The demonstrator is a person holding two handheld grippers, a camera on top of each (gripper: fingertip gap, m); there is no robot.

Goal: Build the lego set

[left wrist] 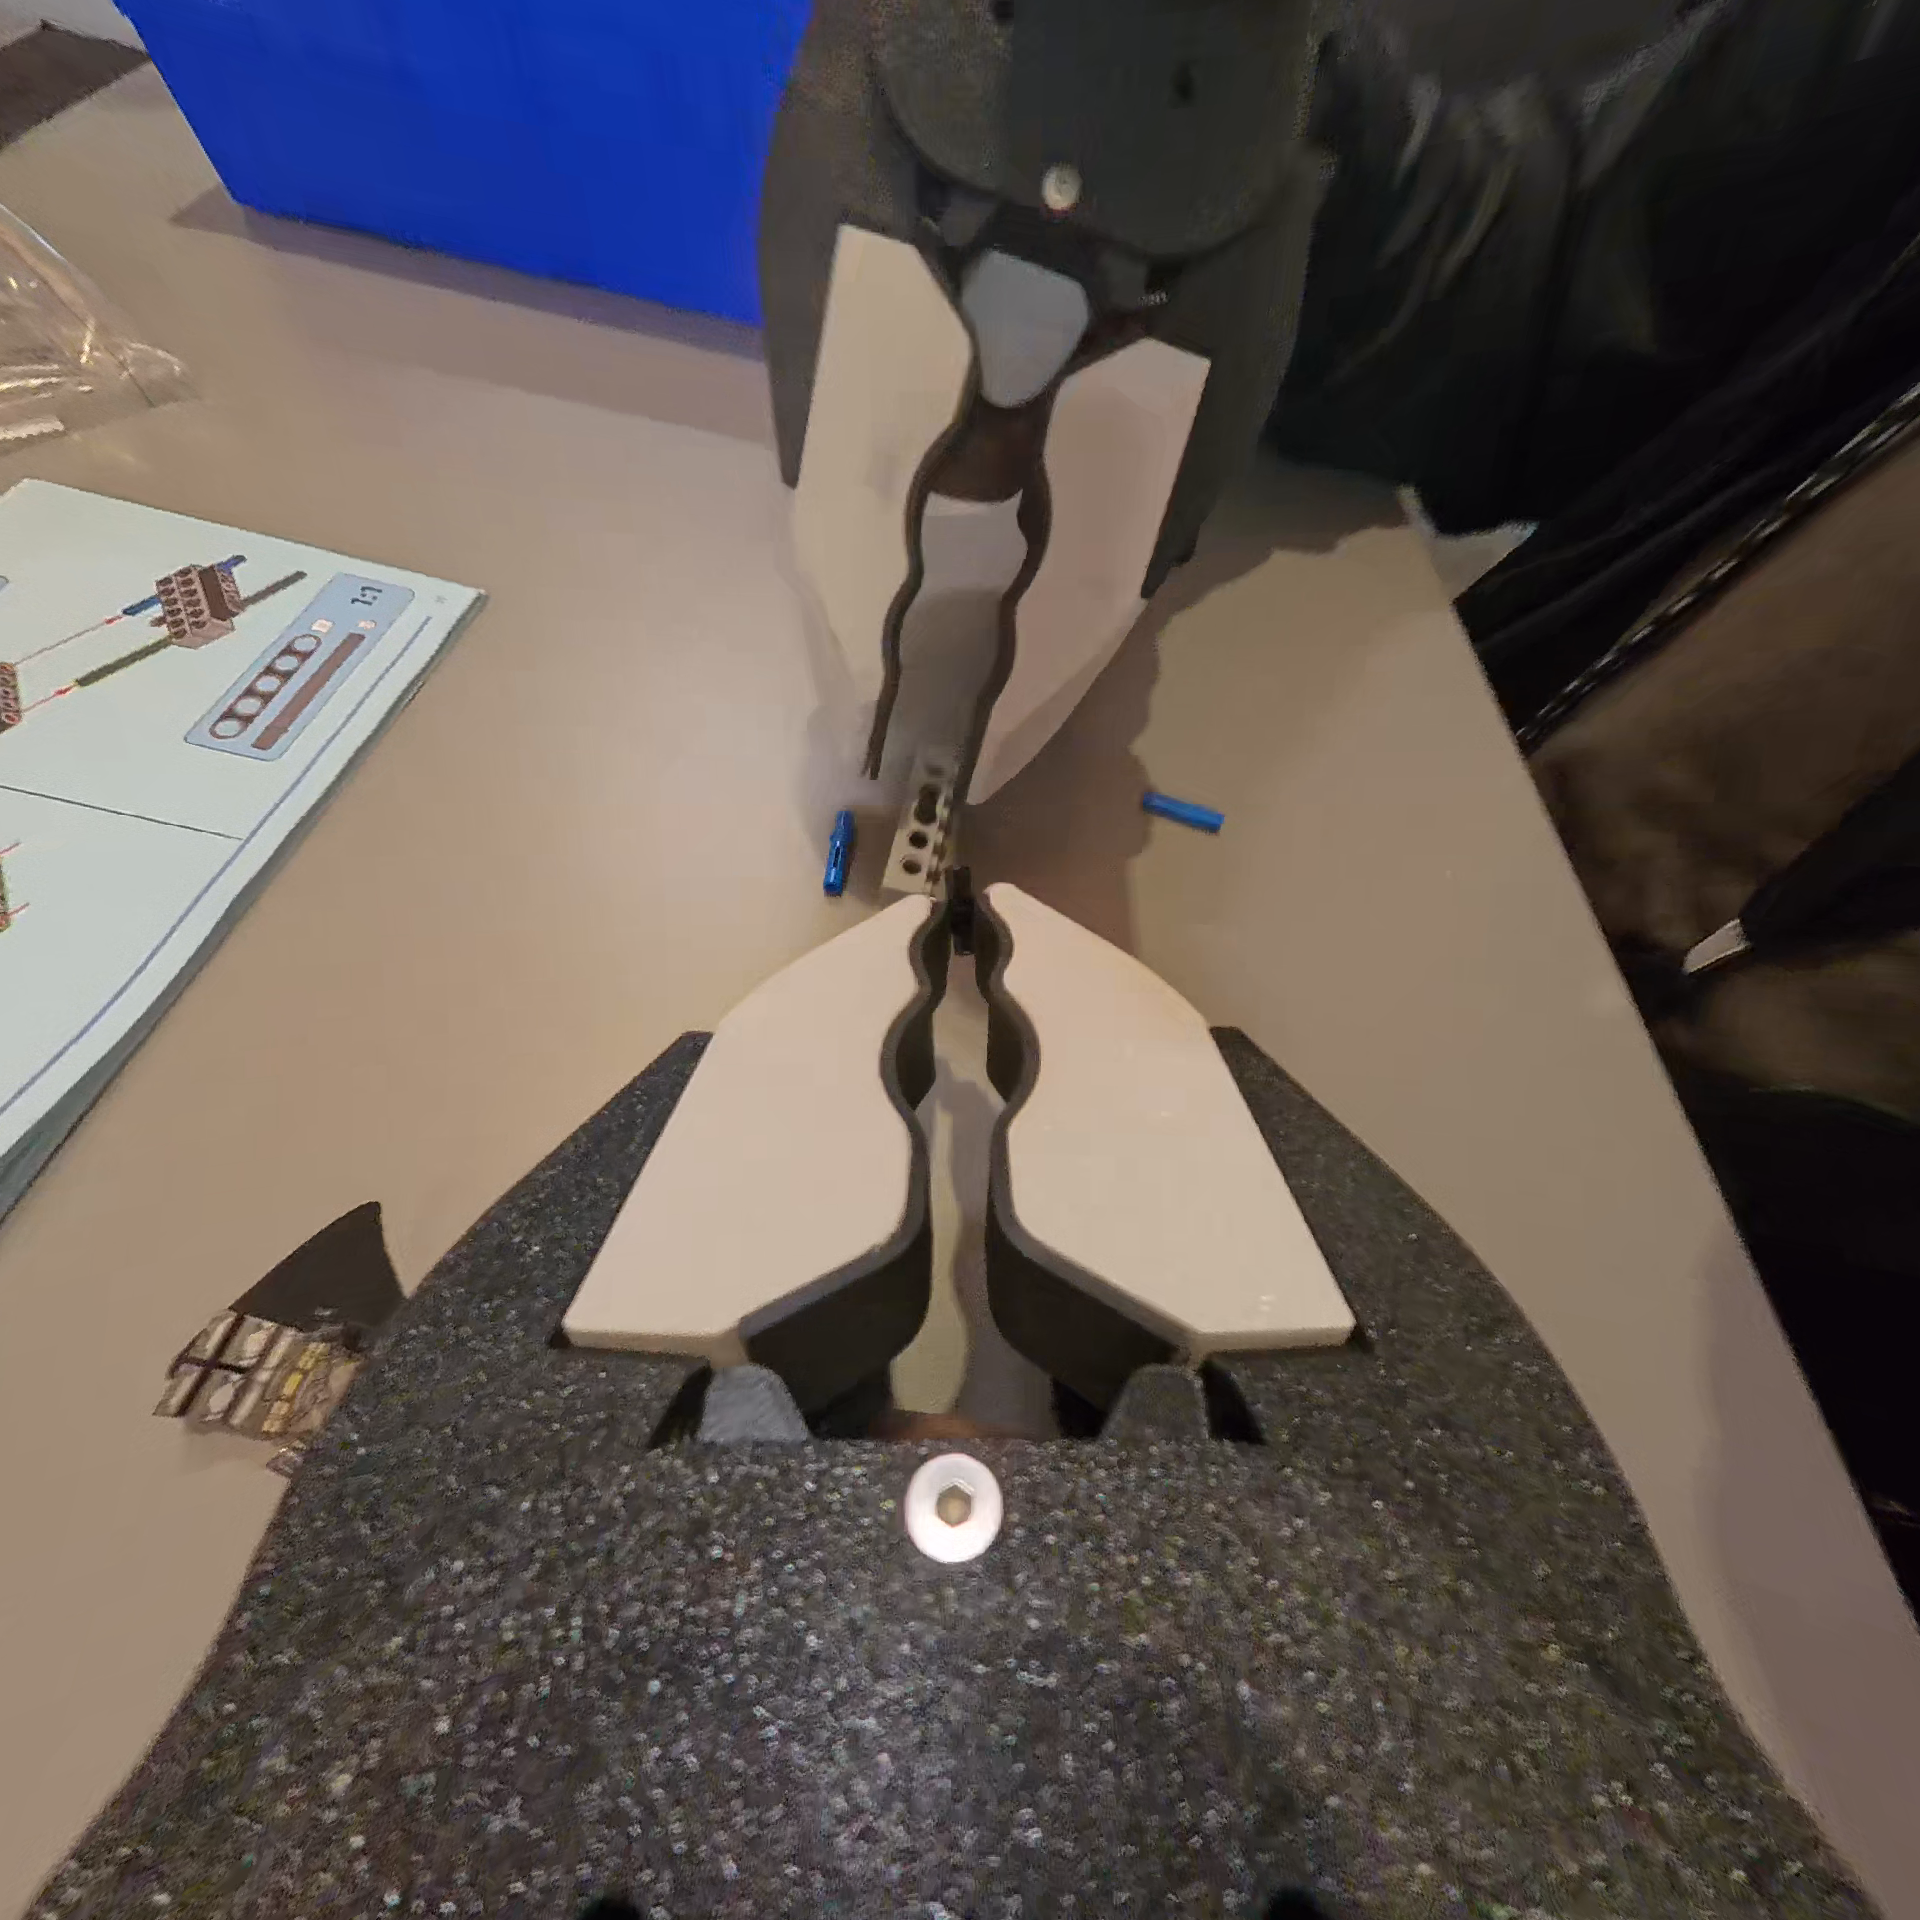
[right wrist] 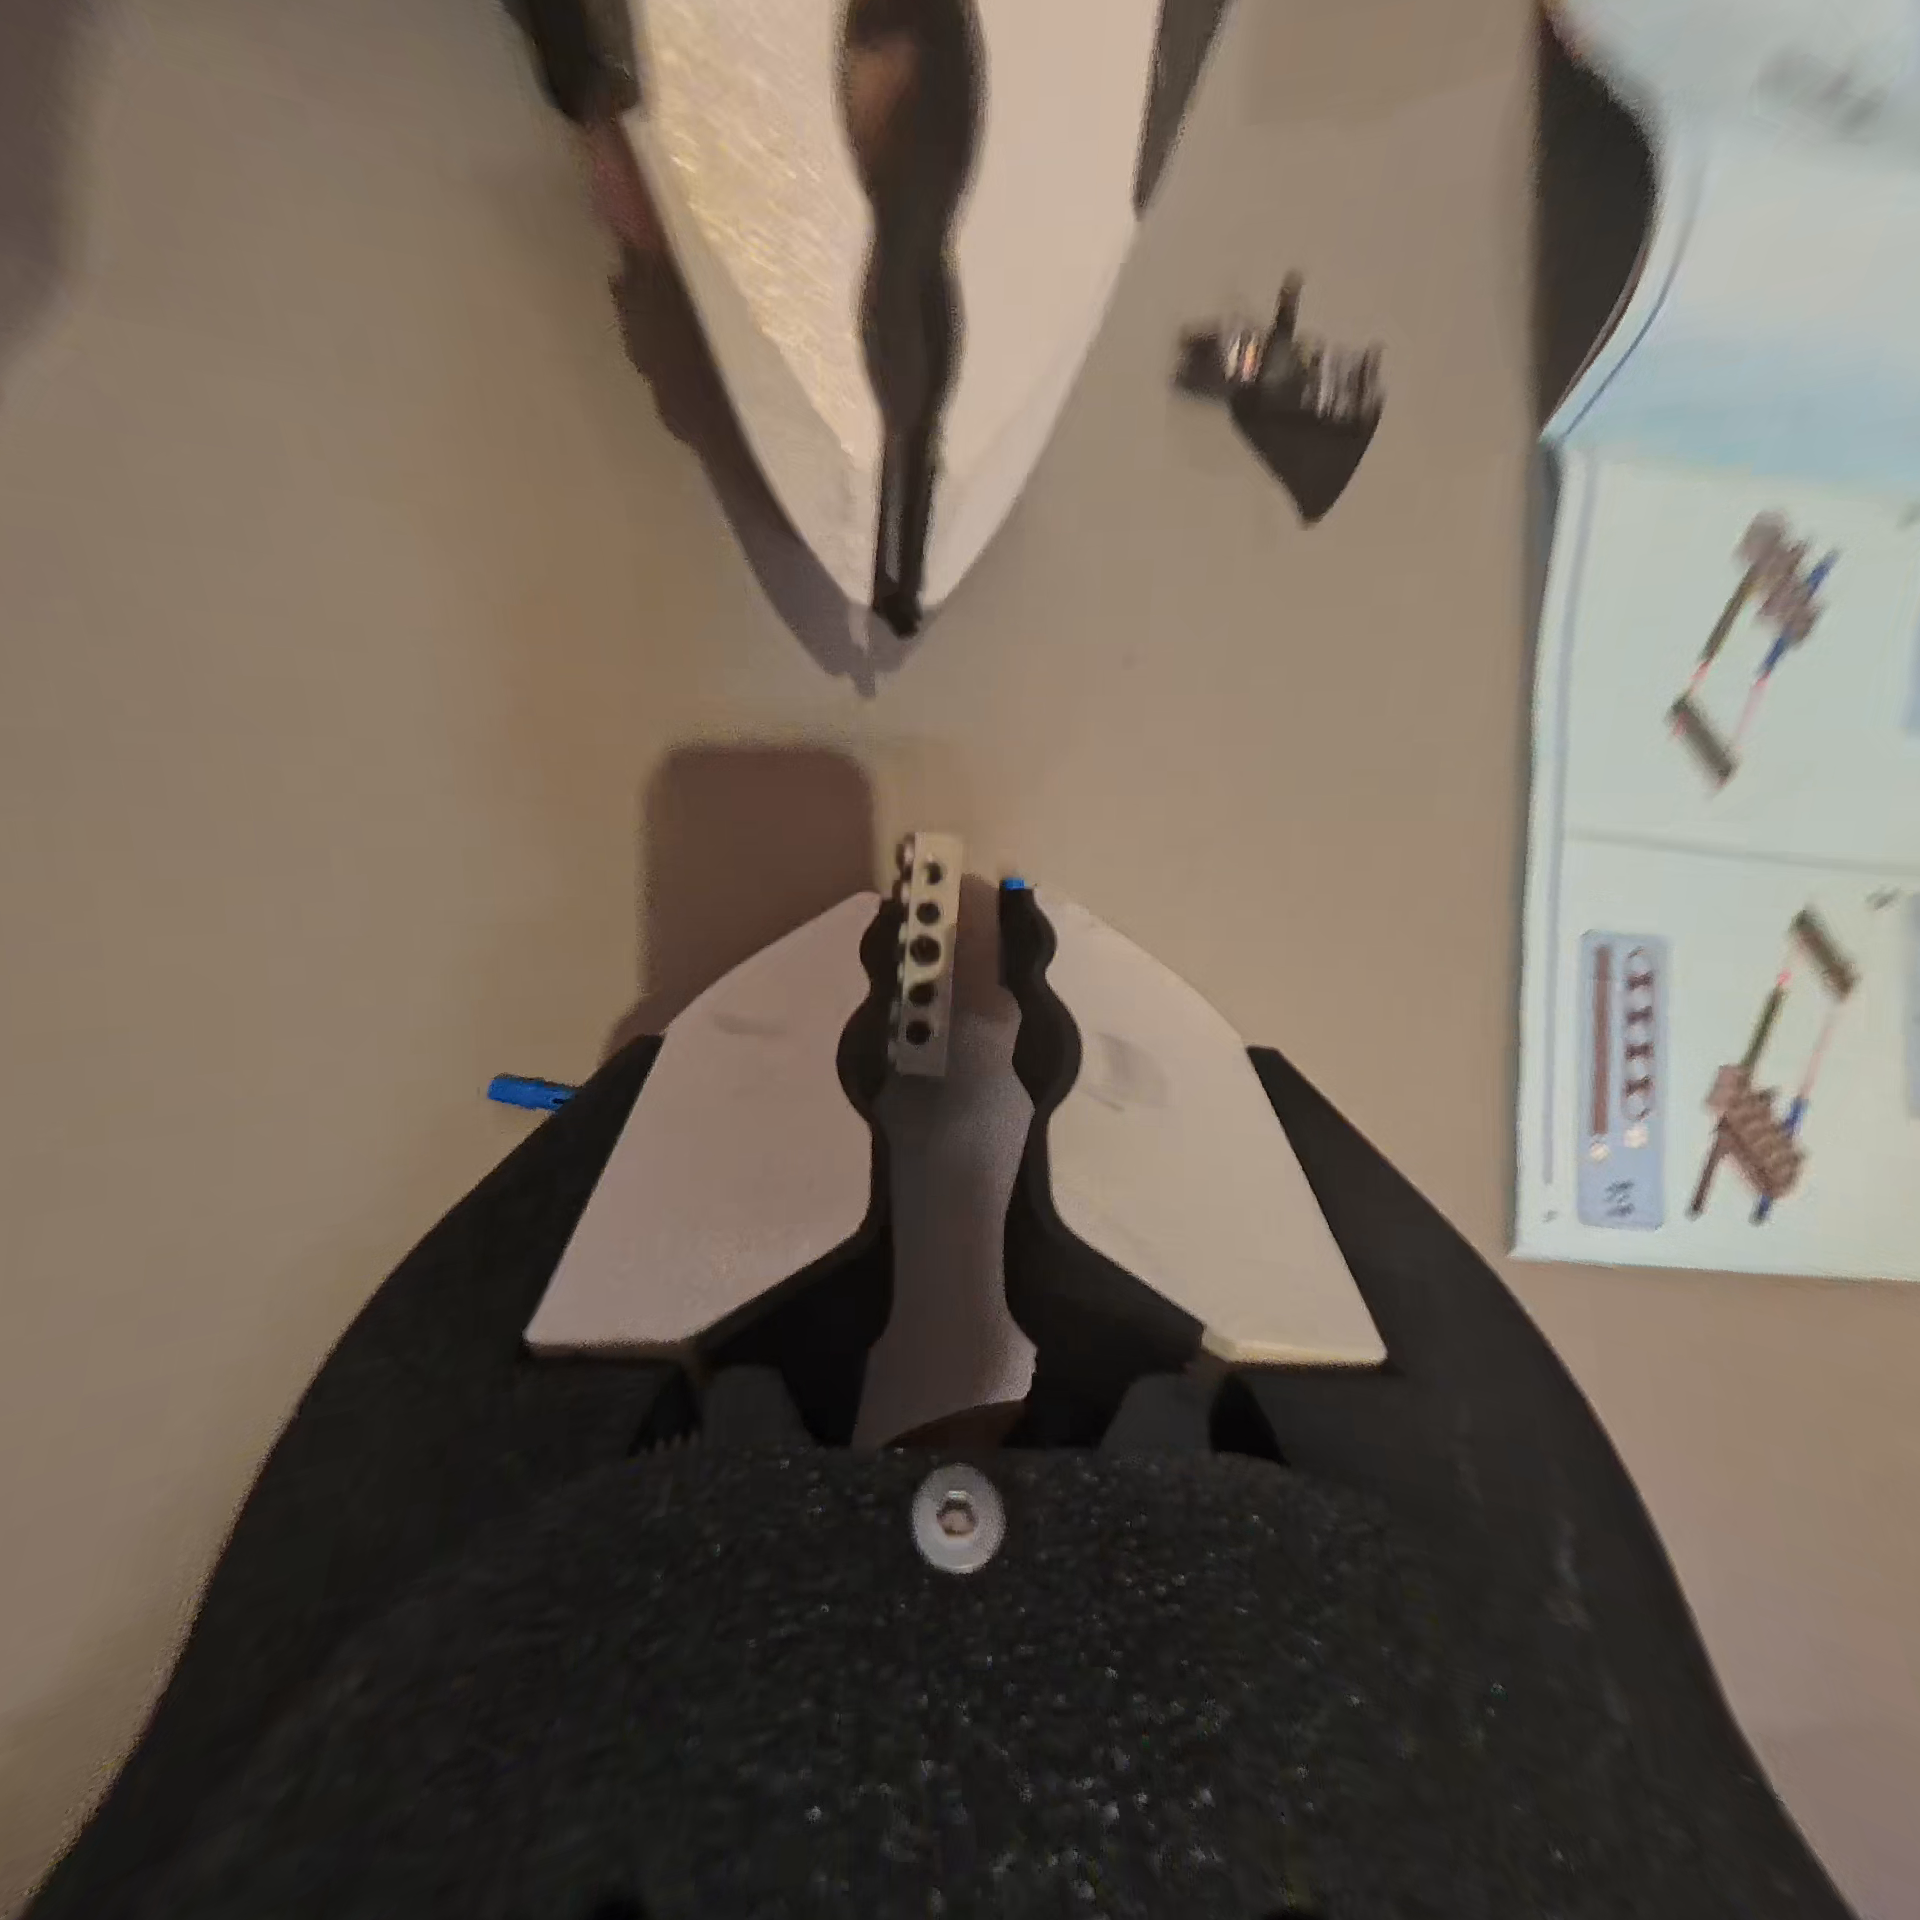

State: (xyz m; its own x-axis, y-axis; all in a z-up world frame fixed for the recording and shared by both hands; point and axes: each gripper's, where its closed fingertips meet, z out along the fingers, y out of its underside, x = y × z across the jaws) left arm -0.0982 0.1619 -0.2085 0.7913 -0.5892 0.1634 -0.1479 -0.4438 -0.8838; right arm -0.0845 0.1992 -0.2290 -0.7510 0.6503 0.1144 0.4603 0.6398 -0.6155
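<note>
My left gripper (left wrist: 961,904) is shut on a small black pin (left wrist: 962,920) that sticks out past its tips. It also shows in the right wrist view (right wrist: 894,613), facing my right gripper. My right gripper (right wrist: 945,914) is open around a grey beam with holes (right wrist: 925,966). The beam leans on one pad and a clear gap separates it from the other pad. In the left wrist view the beam (left wrist: 923,831) stands on the tan table (left wrist: 520,935), just beyond the black pin. Two blue pins (left wrist: 840,852) (left wrist: 1182,810) lie on either side of the beam.
An open instruction booklet (left wrist: 156,779) (right wrist: 1714,883) lies to one side. A blue bin (left wrist: 468,135) and a clear plastic bag (left wrist: 62,332) stand farther off. A small dark built piece (left wrist: 270,1361) (right wrist: 1288,395) lies near my left gripper. The table edge (left wrist: 1538,831) runs close by. About 5 cm separates my left fingertips from my right.
</note>
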